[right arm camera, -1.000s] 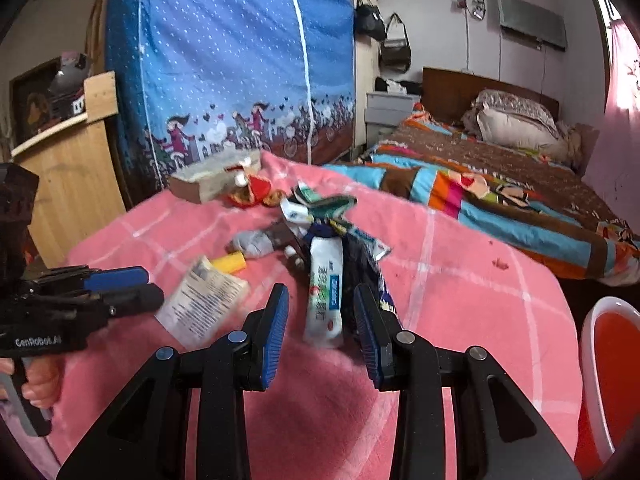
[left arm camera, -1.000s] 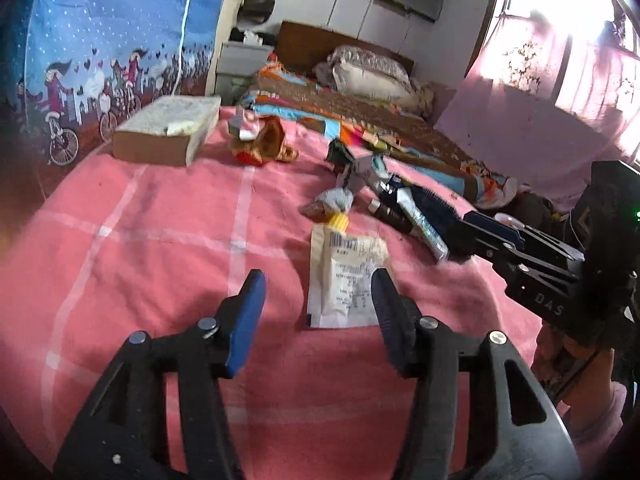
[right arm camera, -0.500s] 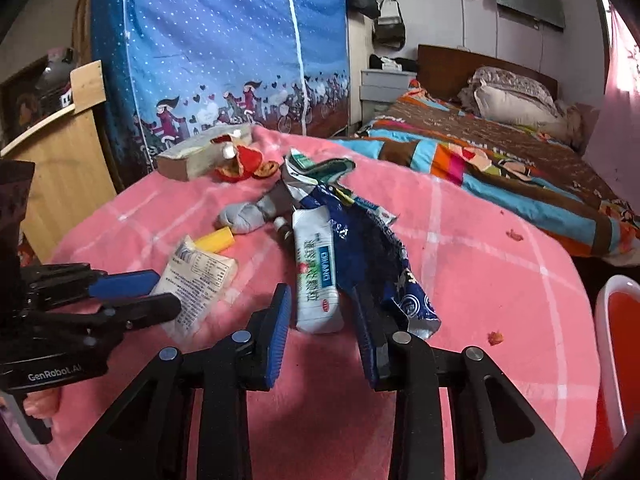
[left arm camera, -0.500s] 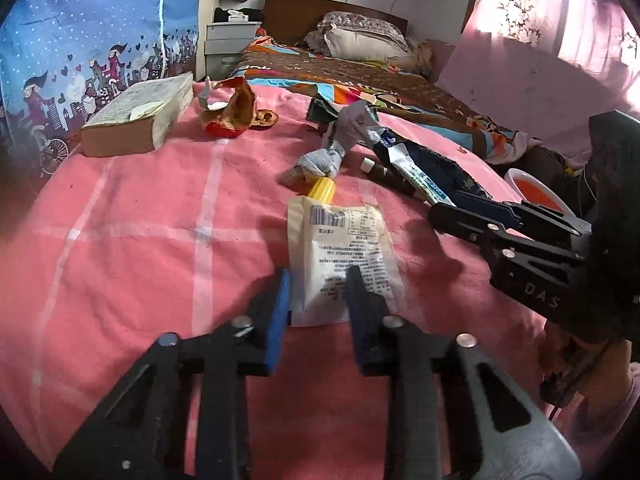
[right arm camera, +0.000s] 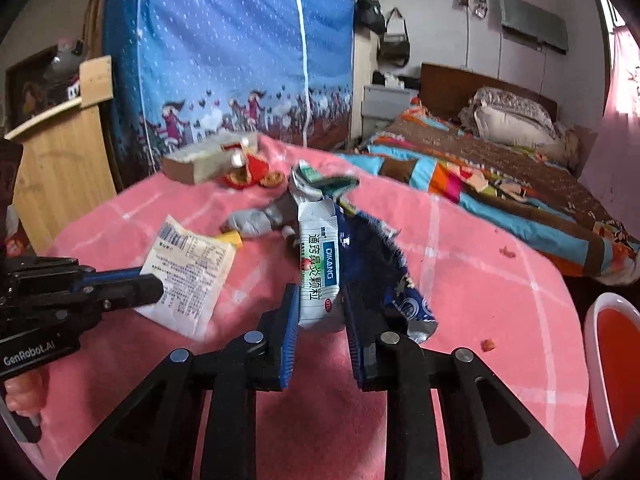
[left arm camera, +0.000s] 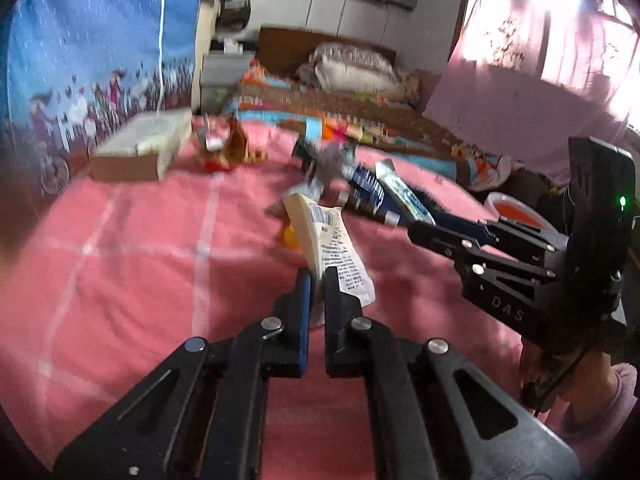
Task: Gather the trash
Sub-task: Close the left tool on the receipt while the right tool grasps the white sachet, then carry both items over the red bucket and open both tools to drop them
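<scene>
Your left gripper [left arm camera: 316, 276] just clamped pouch [left arm camera: 328, 236], lifting it; right gripper [right arm camera: 320, 304] closing round sachet [right arm camera: 320, 264], not yet pinched; bin [right arm camera: 612, 364] next

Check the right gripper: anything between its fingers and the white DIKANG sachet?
Nothing visible. The right gripper is closing with the white DIKANG sachet already between its fingers; a torn blue wrapper lies against its right side.

My right gripper [right arm camera: 320, 304] is closing its jaws around a white sachet [right arm camera: 319, 268] on the pink blanket [right arm camera: 480, 280]. At left, my left gripper [right arm camera: 148, 286] pinches a cream printed packet [right arm camera: 188, 276]. A red bin [right arm camera: 612, 364] sits at right.
</scene>
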`<action>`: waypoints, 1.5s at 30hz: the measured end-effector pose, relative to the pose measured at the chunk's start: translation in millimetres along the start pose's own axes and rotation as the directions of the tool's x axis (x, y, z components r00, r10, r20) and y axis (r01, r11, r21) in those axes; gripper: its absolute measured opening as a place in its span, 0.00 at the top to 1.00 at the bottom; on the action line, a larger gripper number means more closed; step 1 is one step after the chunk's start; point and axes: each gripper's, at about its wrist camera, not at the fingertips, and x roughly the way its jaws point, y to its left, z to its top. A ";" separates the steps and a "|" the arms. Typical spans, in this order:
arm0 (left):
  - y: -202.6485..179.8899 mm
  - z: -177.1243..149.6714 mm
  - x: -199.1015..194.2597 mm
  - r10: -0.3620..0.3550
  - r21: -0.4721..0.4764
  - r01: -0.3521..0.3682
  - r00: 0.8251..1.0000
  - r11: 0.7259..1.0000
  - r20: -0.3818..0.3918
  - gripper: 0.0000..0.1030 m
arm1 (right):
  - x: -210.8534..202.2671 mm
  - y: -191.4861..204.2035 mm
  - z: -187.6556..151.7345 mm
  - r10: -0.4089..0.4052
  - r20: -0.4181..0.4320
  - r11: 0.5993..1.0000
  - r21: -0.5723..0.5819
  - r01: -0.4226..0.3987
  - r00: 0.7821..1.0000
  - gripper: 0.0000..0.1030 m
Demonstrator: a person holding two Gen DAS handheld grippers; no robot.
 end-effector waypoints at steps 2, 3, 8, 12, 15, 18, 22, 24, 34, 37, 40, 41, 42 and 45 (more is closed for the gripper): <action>-5.3 4.6 -9.0 0.006 0.017 -0.007 0.999 1.000 0.053 0.89 | -12.7 -1.5 0.5 0.013 0.059 1.000 0.004 -0.014 0.998 0.81; -8.0 7.2 -13.0 0.005 0.027 -0.007 0.997 1.000 0.081 0.89 | -17.8 -2.5 1.8 0.018 0.084 1.000 0.007 -0.018 0.996 0.81; -40.5 25.0 -33.2 -0.022 0.118 -0.011 0.962 0.993 0.273 0.89 | -63.1 -21.1 5.4 -0.014 0.290 0.999 0.044 0.002 0.957 0.80; -81.0 42.1 -39.4 -0.080 0.210 -0.005 0.915 0.978 0.395 0.88 | -102.7 -45.6 8.0 -0.109 0.436 0.992 0.102 0.071 0.893 0.80; -110.0 54.2 -38.3 -0.138 0.268 0.014 0.882 0.963 0.450 0.88 | -130.0 -65.4 6.9 -0.208 0.509 0.977 0.152 0.150 0.835 0.80; -137.3 65.7 -30.7 -0.214 0.315 0.065 0.858 0.947 0.466 0.88 | -152.2 -88.4 3.7 -0.300 0.542 0.952 0.215 0.216 0.785 0.80; -176.3 76.7 -15.4 -0.312 0.378 0.139 0.839 0.915 0.446 0.88 | -172.9 -124.3 -10.8 -0.429 0.532 0.901 0.303 0.309 0.730 0.80; -195.6 78.8 -4.8 -0.353 0.400 0.180 0.838 0.899 0.416 0.88 | -178.4 -138.0 -18.1 -0.476 0.512 0.876 0.342 0.339 0.715 0.80; -265.7 83.8 67.2 -0.445 0.356 0.385 0.889 0.851 0.102 0.88 | -183.2 -200.8 -55.3 -0.610 0.304 0.759 0.488 0.431 0.731 0.80; -281.0 80.8 87.8 -0.452 0.324 0.425 0.892 0.845 0.011 0.88 | -182.0 -211.8 -63.2 -0.610 0.245 0.739 0.520 0.428 0.754 0.80; -293.2 77.6 101.5 -0.448 0.298 0.442 0.892 0.846 -0.052 0.87 | -179.6 -223.1 -72.1 -0.610 0.194 0.720 0.541 0.435 0.768 0.80; -295.2 76.9 106.8 -0.446 0.289 0.447 0.892 0.846 -0.073 0.87 | -178.9 -226.2 -74.5 -0.607 0.181 0.715 0.549 0.433 0.774 0.80; -297.8 74.9 110.7 -0.442 0.281 0.448 0.893 0.849 -0.090 0.87 | -178.1 -229.7 -75.5 -0.602 0.168 0.711 0.557 0.428 0.781 0.79; -303.1 72.9 122.7 -0.423 0.254 0.442 0.897 0.860 -0.131 0.86 | -174.4 -234.4 -79.8 -0.587 0.135 0.704 0.572 0.421 0.798 0.79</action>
